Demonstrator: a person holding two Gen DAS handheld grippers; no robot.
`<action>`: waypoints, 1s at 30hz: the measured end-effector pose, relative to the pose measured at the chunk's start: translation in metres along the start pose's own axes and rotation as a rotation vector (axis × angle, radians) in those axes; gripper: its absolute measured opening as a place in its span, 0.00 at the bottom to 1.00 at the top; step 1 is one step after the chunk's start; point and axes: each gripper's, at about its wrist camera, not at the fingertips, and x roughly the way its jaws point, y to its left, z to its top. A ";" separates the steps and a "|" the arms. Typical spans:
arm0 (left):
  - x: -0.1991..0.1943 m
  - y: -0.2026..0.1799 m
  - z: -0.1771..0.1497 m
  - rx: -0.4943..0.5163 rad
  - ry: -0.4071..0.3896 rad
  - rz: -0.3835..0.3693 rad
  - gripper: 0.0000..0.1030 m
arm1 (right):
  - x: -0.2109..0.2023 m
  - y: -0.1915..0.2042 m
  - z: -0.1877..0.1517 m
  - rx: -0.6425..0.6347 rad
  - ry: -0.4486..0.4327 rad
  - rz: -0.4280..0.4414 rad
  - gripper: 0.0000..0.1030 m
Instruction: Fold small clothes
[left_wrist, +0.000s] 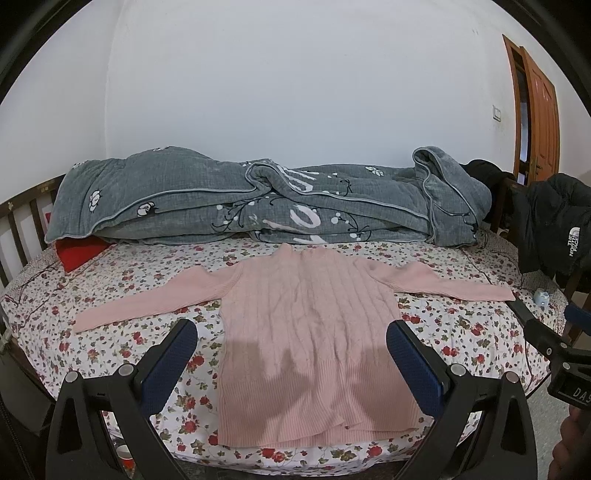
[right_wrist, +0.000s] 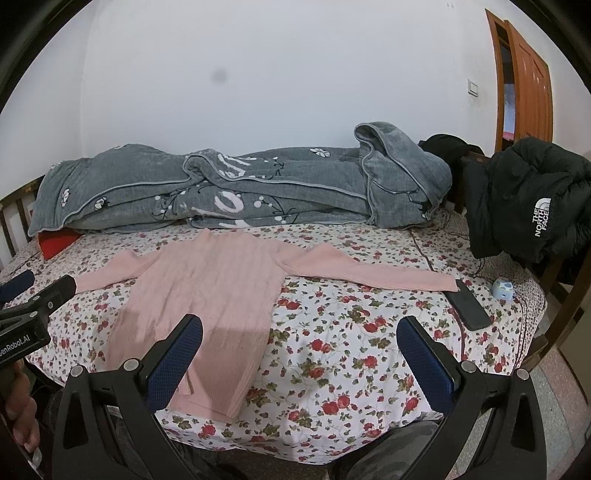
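A pink ribbed sweater (left_wrist: 306, 325) lies flat on the floral bedsheet (left_wrist: 454, 332), both sleeves spread out to the sides and the hem toward me. My left gripper (left_wrist: 291, 332) hovers open above the sweater's lower half, its blue pads wide apart and empty. In the right wrist view the same sweater (right_wrist: 210, 291) lies left of centre. My right gripper (right_wrist: 301, 328) is open over bare sheet to the right of the sweater's hem. Each gripper shows at the edge of the other's view, the left gripper (right_wrist: 33, 295) and the right gripper (left_wrist: 550, 332).
A rolled grey quilt (left_wrist: 258, 199) fills the back of the bed against the white wall. A red item (left_wrist: 79, 251) peeks out at the left. A black phone (right_wrist: 471, 304) and a small blue-white object (right_wrist: 503, 288) lie near the right sleeve's cuff. A black jacket (right_wrist: 532, 206) hangs at right.
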 end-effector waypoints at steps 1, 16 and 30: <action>0.000 -0.001 0.000 0.000 -0.001 0.000 1.00 | 0.000 0.000 0.000 0.001 0.000 0.000 1.00; -0.001 -0.002 0.003 -0.005 0.002 -0.009 1.00 | 0.001 0.002 0.000 0.005 0.005 0.004 1.00; 0.006 0.008 0.002 -0.031 -0.001 -0.028 1.00 | 0.003 0.016 -0.001 -0.014 0.002 0.000 1.00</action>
